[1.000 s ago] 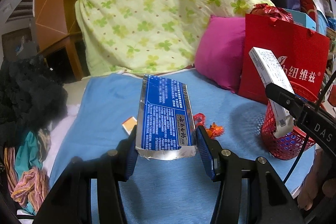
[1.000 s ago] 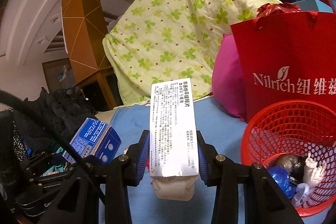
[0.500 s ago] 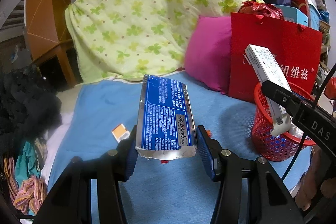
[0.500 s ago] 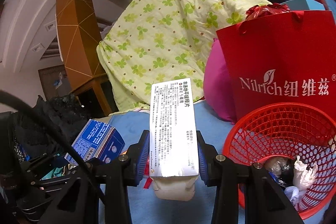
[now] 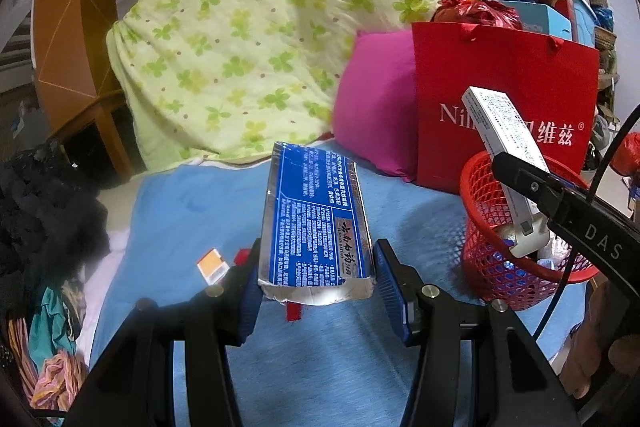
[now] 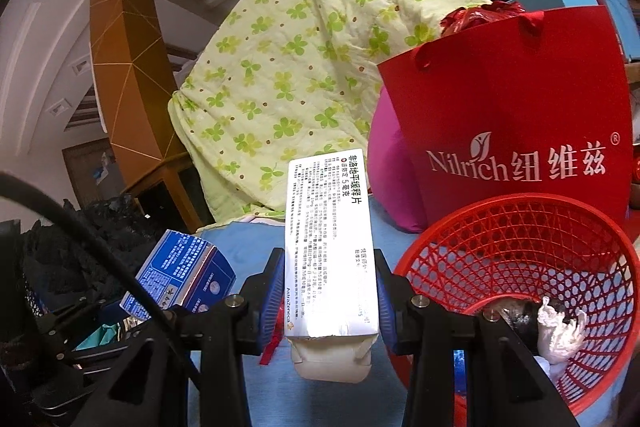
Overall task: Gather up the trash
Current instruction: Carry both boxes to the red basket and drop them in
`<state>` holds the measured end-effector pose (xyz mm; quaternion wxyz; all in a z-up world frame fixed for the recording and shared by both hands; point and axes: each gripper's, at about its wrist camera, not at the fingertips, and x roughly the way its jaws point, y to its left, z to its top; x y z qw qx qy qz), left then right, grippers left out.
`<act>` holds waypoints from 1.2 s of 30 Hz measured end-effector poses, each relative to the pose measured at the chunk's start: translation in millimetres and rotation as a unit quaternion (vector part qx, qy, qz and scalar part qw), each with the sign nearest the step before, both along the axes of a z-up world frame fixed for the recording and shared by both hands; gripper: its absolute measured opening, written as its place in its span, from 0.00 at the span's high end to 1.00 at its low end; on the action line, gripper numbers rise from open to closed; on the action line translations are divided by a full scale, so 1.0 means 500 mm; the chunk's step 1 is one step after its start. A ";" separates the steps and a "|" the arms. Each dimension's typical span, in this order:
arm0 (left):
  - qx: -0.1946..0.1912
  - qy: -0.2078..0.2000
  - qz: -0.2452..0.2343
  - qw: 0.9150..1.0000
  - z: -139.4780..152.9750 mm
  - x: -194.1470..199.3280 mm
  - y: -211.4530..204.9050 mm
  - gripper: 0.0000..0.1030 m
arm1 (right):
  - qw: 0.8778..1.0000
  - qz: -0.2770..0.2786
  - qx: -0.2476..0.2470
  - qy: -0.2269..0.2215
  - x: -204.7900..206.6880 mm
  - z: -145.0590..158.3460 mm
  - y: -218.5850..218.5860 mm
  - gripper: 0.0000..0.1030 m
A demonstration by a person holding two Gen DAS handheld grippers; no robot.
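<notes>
The left gripper (image 5: 316,283) is clamped on a blue box (image 5: 314,223), held above the blue sheet (image 5: 192,211). The right gripper (image 6: 330,297) is clamped on a white box (image 6: 330,251), its far end tilted up, just beside the red basket (image 6: 520,227); in the left view this white box (image 5: 504,143) is seen over the basket's rim. Crumpled trash (image 6: 556,327) lies in the basket. A red bag (image 6: 516,115) stands behind the basket, a pink pillow (image 5: 376,107) beside it. An orange scrap (image 5: 212,263) lies on the sheet.
</notes>
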<state>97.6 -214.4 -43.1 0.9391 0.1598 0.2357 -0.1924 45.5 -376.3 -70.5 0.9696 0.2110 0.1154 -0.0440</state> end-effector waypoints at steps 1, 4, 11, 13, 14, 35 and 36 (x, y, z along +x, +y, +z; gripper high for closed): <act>0.001 -0.001 -0.002 1.000 0.000 -0.001 -0.002 0.47 | 1.000 -0.002 0.002 -0.001 -0.003 -0.001 -0.004 0.58; 0.003 -0.002 -0.008 1.000 0.003 -0.007 -0.015 0.47 | 1.000 -0.007 0.005 -0.004 -0.010 0.001 -0.013 0.58; 0.007 -0.006 -0.023 1.000 0.008 -0.017 -0.041 0.47 | 1.000 -0.022 0.016 -0.009 -0.029 0.001 -0.042 0.58; 0.008 -0.008 -0.028 1.000 0.009 -0.021 -0.049 0.47 | 0.999 -0.027 0.018 -0.010 -0.033 0.001 -0.050 0.58; 0.009 -0.008 -0.029 1.000 0.009 -0.021 -0.052 0.47 | 0.999 -0.029 0.018 -0.010 -0.033 0.002 -0.054 0.58; -0.057 0.035 -0.141 0.988 0.034 -0.027 -0.167 0.47 | 0.990 -0.093 0.104 -0.012 -0.090 -0.027 -0.196 0.57; -0.061 0.039 -0.149 0.986 0.032 -0.024 -0.181 0.47 | 0.989 -0.096 0.113 -0.011 -0.092 -0.030 -0.206 0.57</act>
